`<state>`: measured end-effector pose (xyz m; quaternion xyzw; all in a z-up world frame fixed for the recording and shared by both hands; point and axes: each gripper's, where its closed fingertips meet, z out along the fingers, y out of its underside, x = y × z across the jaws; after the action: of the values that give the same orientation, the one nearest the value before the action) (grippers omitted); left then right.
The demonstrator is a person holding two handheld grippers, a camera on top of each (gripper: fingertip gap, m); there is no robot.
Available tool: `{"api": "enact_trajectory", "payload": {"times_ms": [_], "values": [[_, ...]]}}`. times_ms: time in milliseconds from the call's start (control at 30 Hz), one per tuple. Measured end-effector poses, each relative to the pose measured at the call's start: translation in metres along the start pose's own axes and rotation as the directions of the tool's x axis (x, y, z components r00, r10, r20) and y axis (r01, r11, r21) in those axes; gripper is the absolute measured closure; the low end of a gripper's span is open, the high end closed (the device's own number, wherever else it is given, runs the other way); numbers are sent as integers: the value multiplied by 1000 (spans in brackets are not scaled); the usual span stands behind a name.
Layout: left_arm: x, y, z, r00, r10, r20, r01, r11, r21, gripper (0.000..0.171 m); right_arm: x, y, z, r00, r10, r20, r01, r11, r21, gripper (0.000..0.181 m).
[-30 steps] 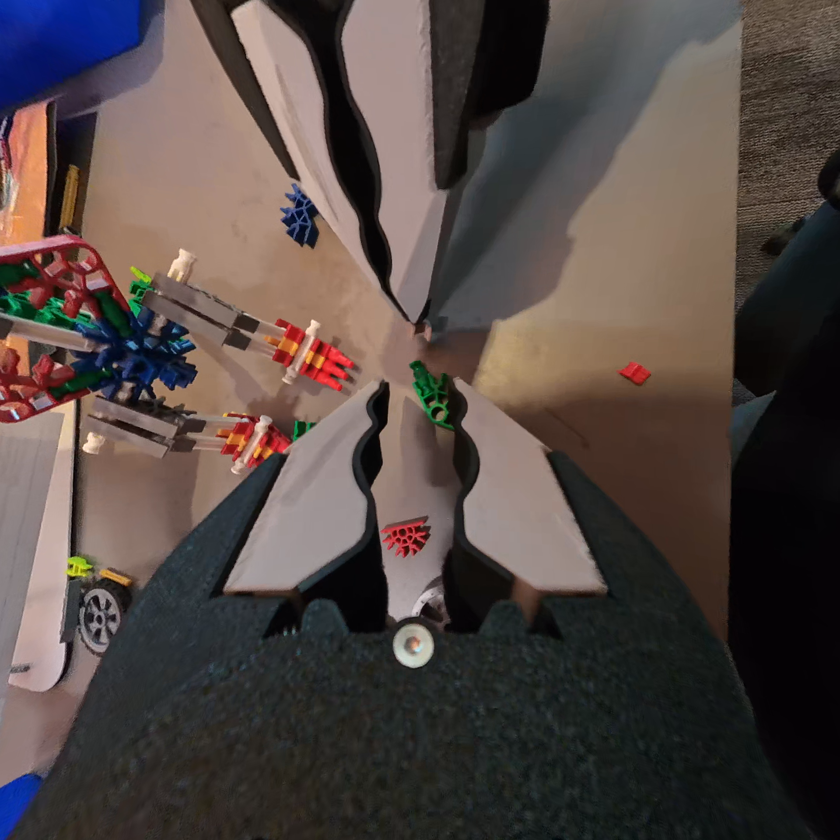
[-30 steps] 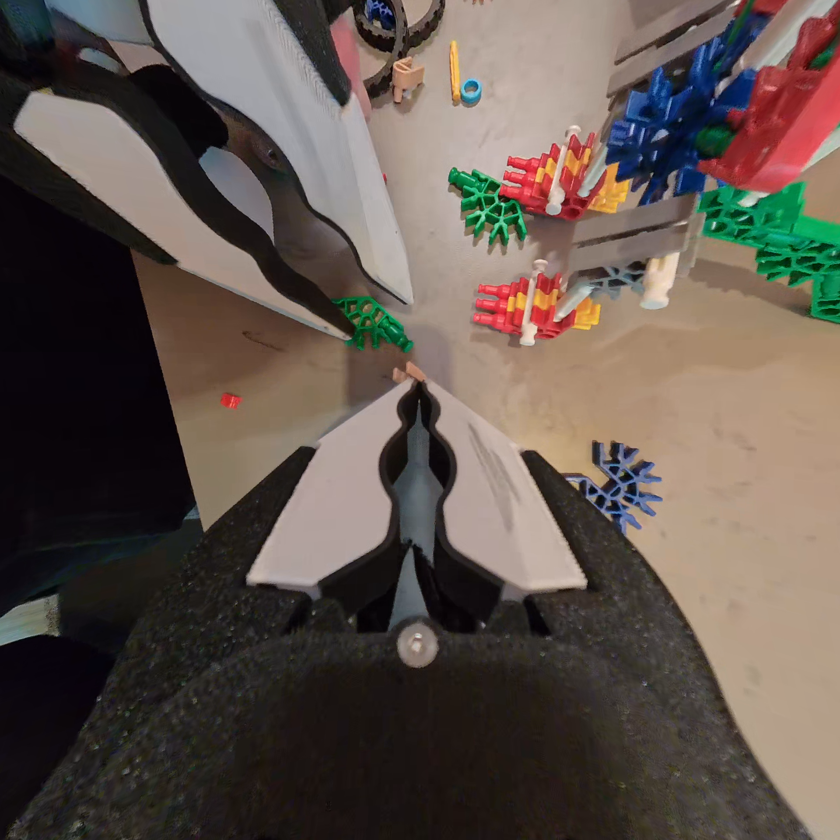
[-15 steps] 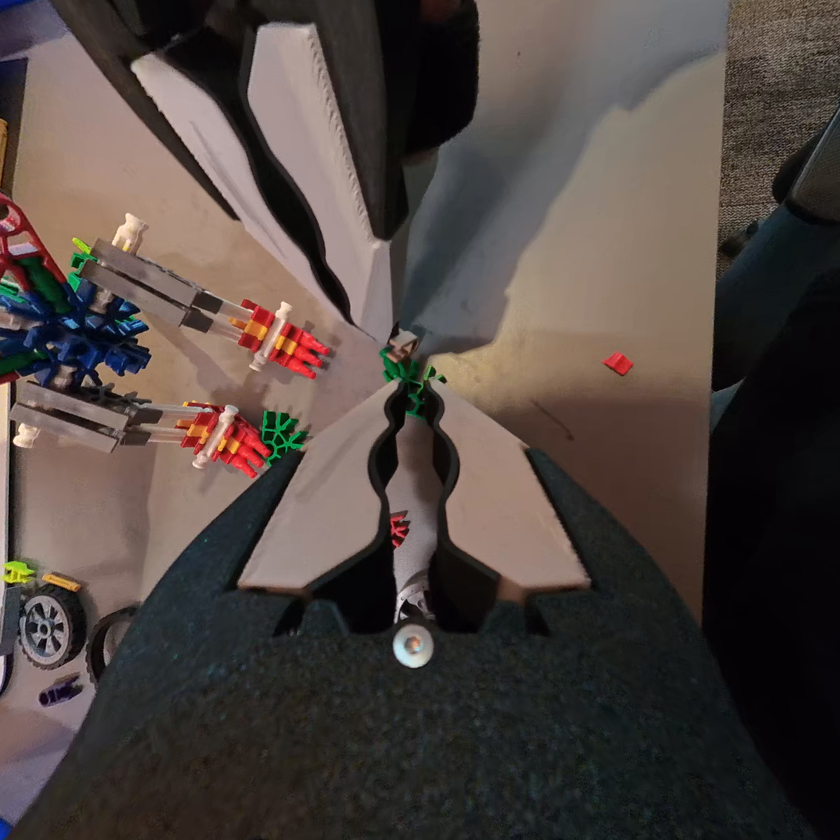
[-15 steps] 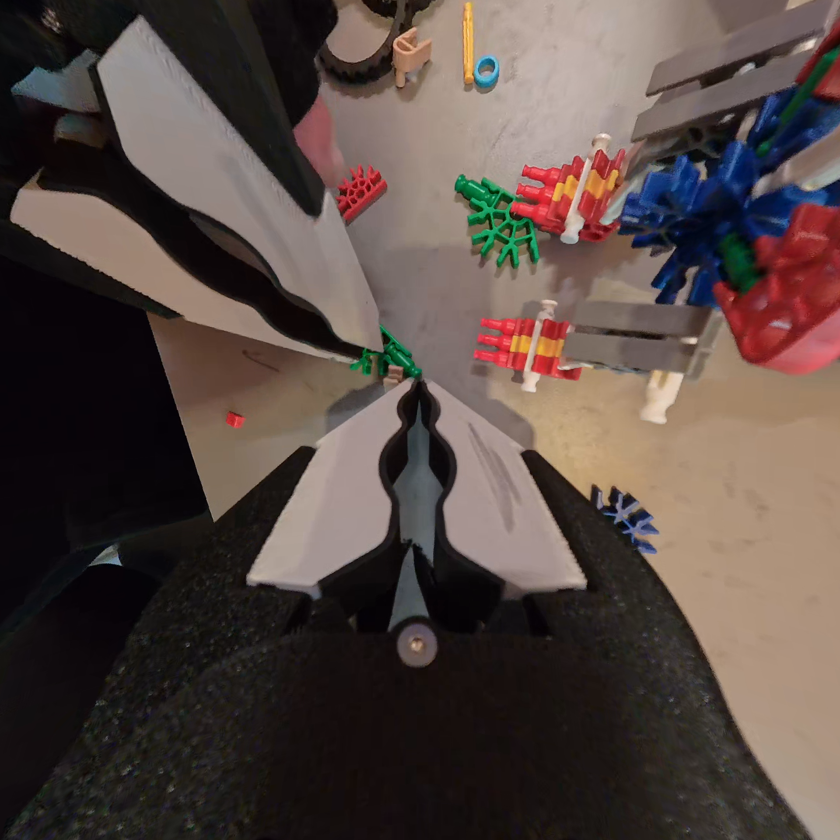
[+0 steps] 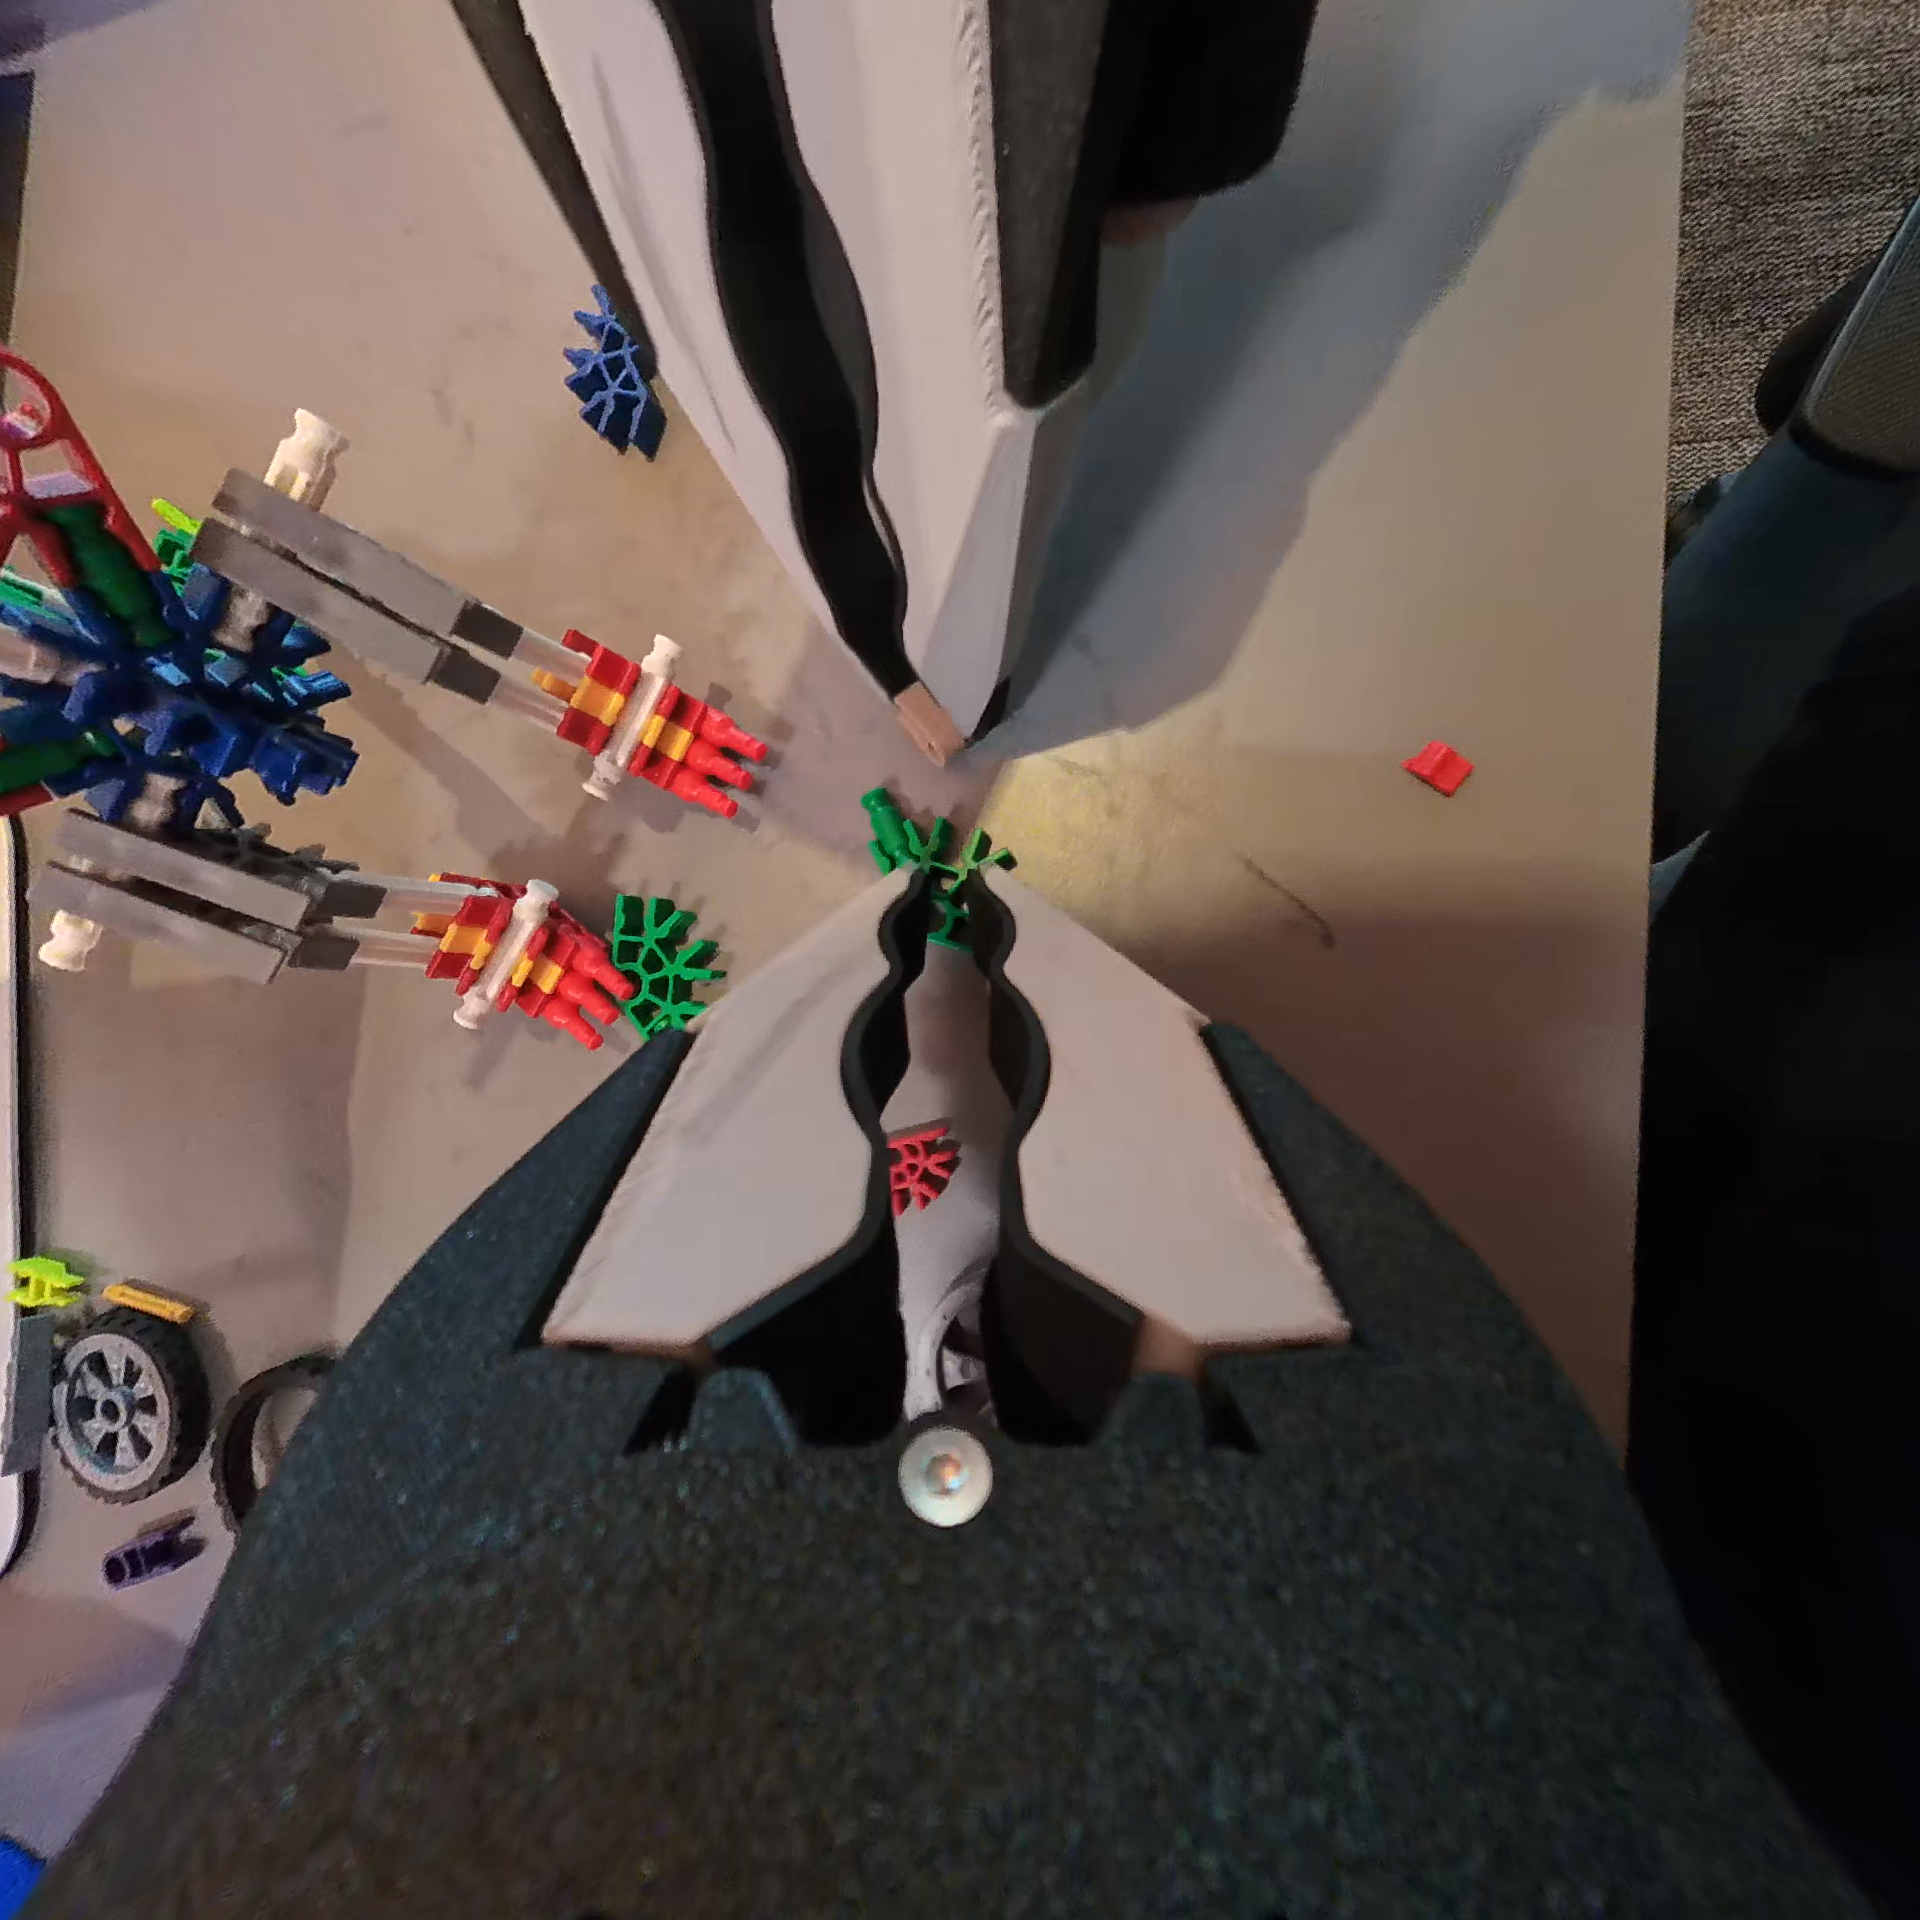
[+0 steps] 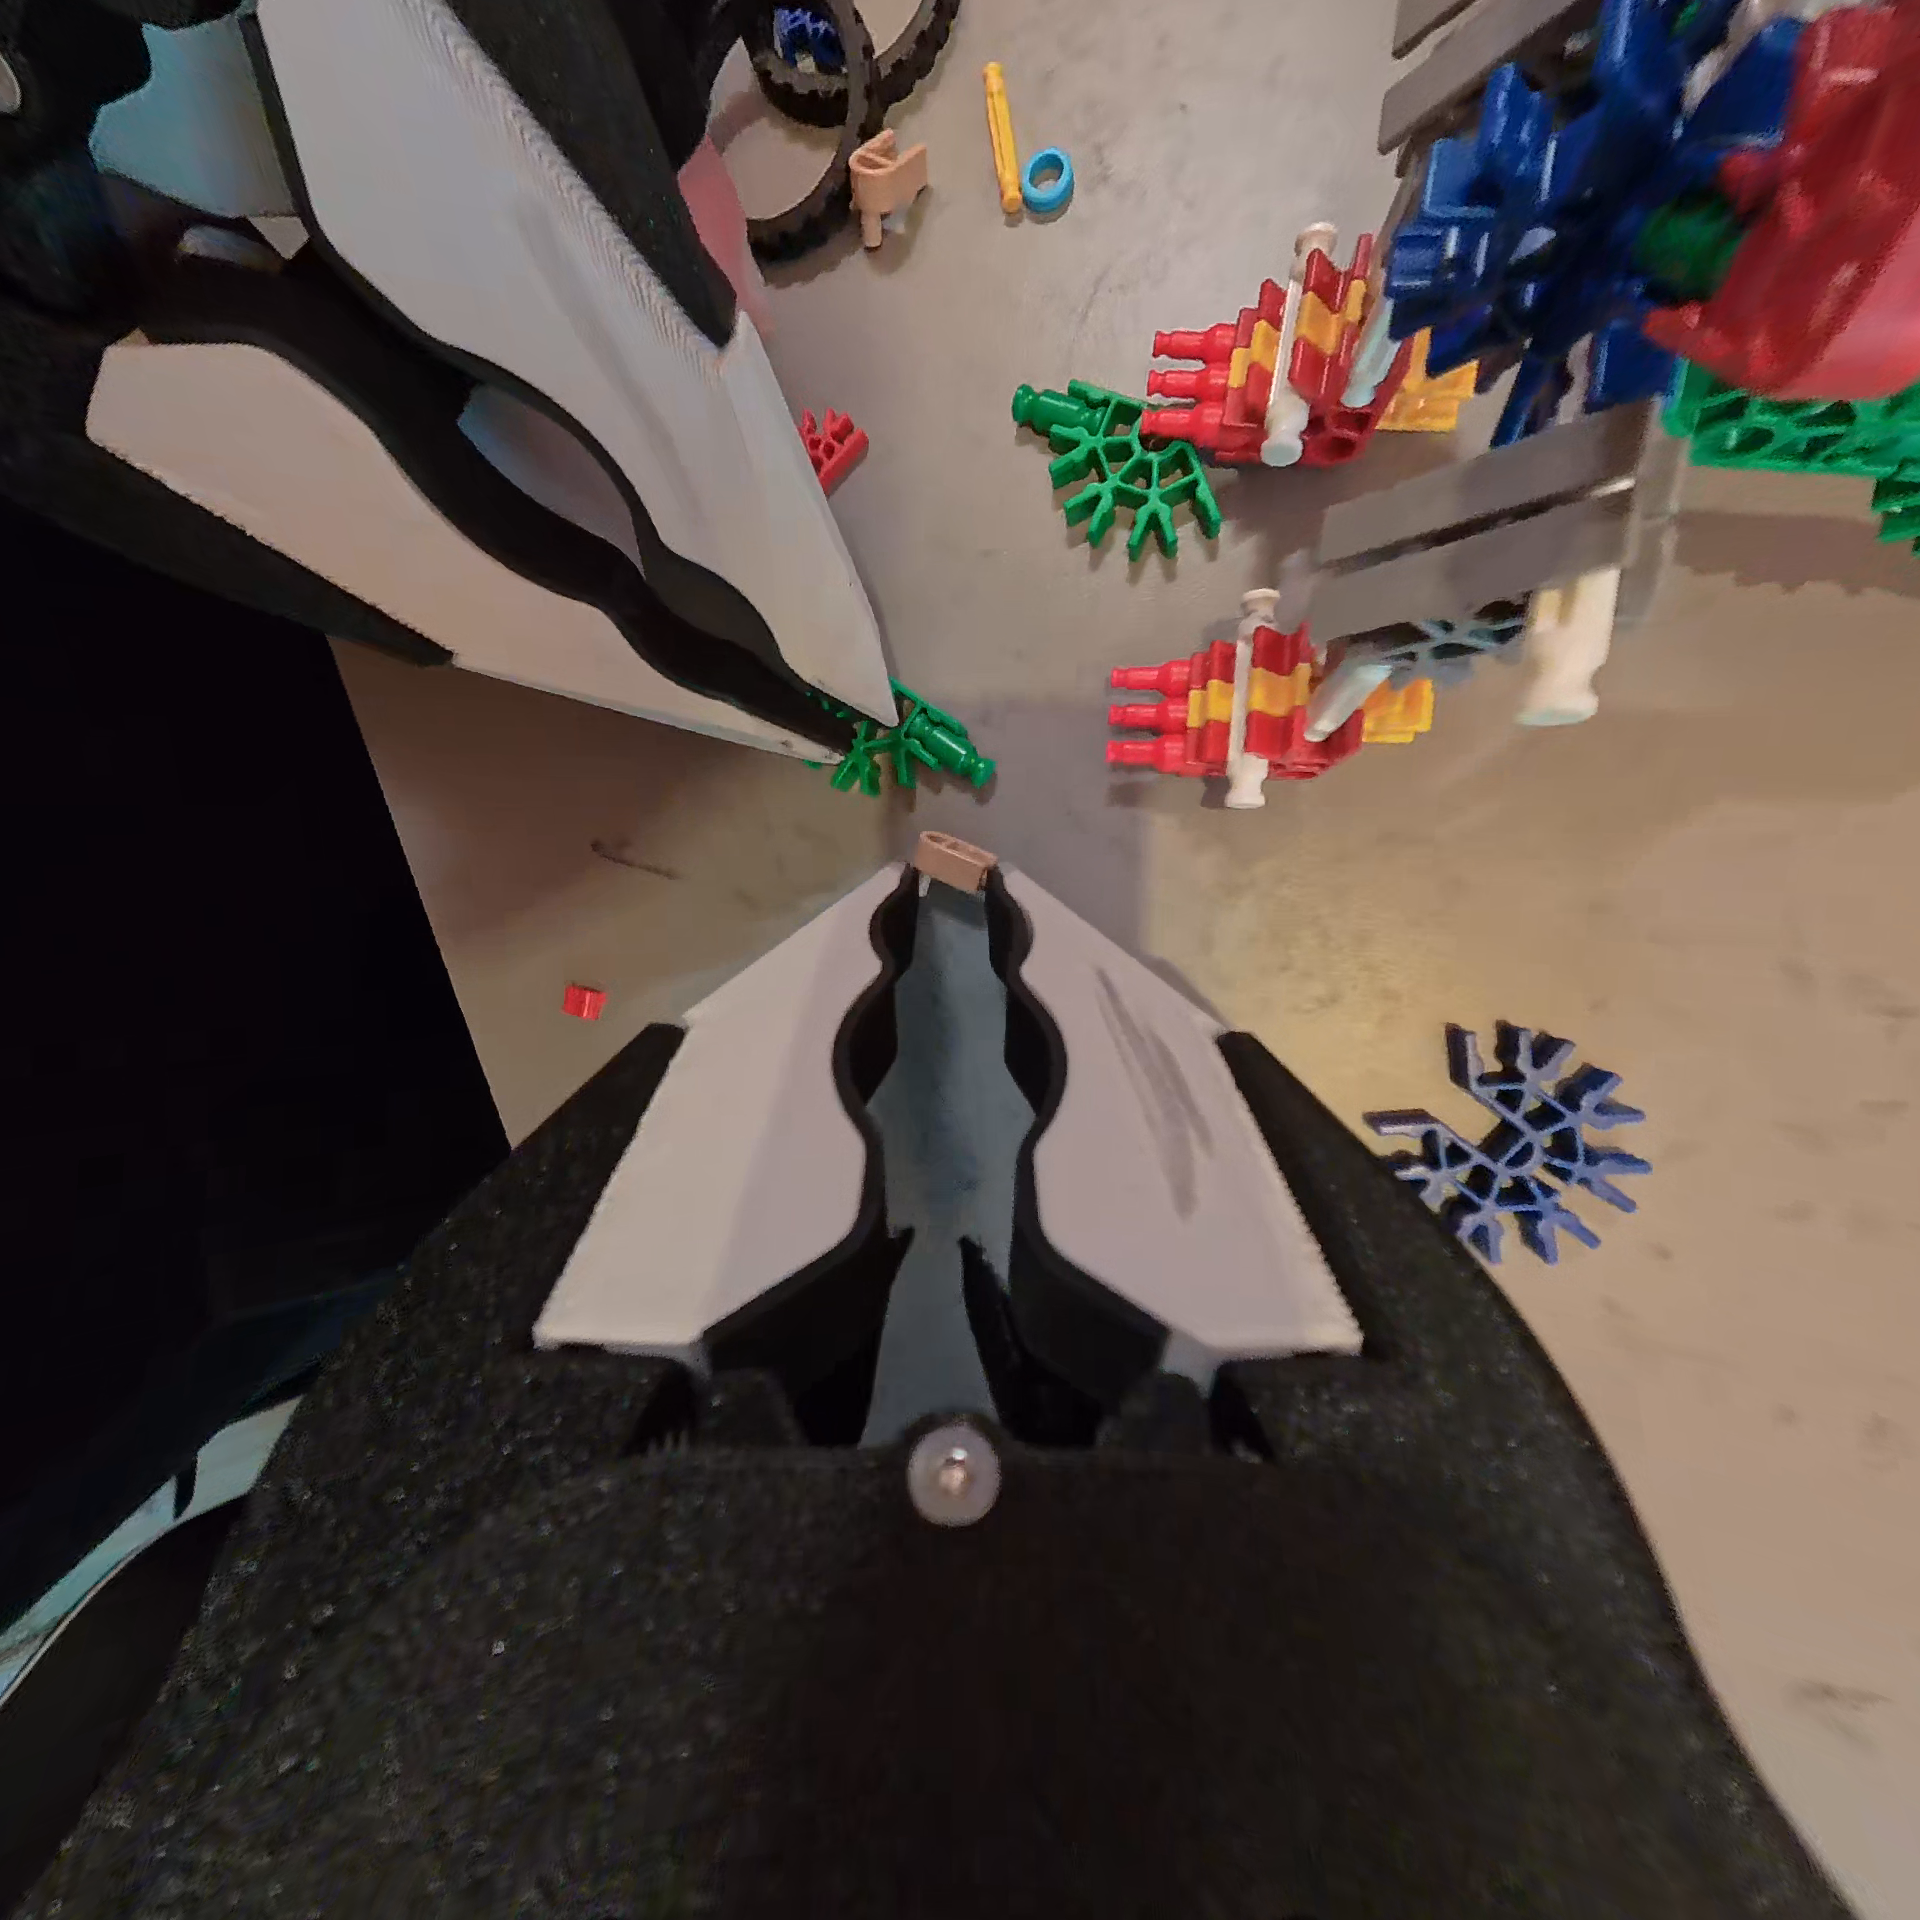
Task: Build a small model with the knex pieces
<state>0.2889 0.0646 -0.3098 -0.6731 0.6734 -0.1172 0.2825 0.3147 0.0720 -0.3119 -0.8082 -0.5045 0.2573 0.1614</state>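
My left gripper (image 5: 948,883) is shut on a green toy connector with a short green rod (image 5: 925,844), held just above the table. It also shows in the right wrist view (image 6: 904,746), pinched at the left gripper's tips (image 6: 868,727). My right gripper (image 6: 951,873) is shut on a small tan clip (image 6: 954,858). In the left wrist view the right gripper (image 5: 940,727) comes in from above with the tan clip (image 5: 928,720) at its tips. The two held pieces sit close together, a small gap between them.
A colourful toy model (image 5: 177,686) with grey bars and red-yellow ends lies left. Loose pieces lie around: a green connector (image 5: 660,961), blue connector (image 6: 1517,1143), red connector (image 5: 920,1164), small red piece (image 5: 1439,769), wheels (image 5: 120,1403). The table edge (image 5: 1662,727) runs at the right. Left and right tips are no more than a few centimetres apart.
The two grippers have drawn slightly apart: the tan clip and green connector touched half a second ago and now show a gap. Both stay shut on their pieces.
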Motion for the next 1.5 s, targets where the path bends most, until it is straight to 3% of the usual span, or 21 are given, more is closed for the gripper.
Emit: {"api": "enact_trajectory", "payload": {"times_ms": [233,267,800,1000,1267,1400,1500], "values": [[-2,1,-1,1000,6,8,-6,1000,-3,163,1,-3,1,996,-15,-89,17,999,28,173],[-3,1,-1,1000,5,11,-5,1000,-3,162,-2,-4,2,996,-23,-91,26,999,38,179],[-4,-12,-2,999,-17,30,16,999,37,152,-11,-6,-5,995,-29,-92,40,992,118,181],[0,-9,6,1000,-2,1,2,1000,-12,155,-12,-6,2,994,-49,-102,62,990,130,170],[0,-5,5,999,-31,16,31,999,-9,153,-14,-12,10,987,-98,-125,117,982,149,180],[-4,-14,-5,994,-104,-27,106,993,55,148,-13,-22,-8,941,-245,-234,287,944,162,181],[-9,-28,-15,955,-255,-152,278,948,154,147,-16,-31,-24,855,-402,-329,461,879,123,181]]}}
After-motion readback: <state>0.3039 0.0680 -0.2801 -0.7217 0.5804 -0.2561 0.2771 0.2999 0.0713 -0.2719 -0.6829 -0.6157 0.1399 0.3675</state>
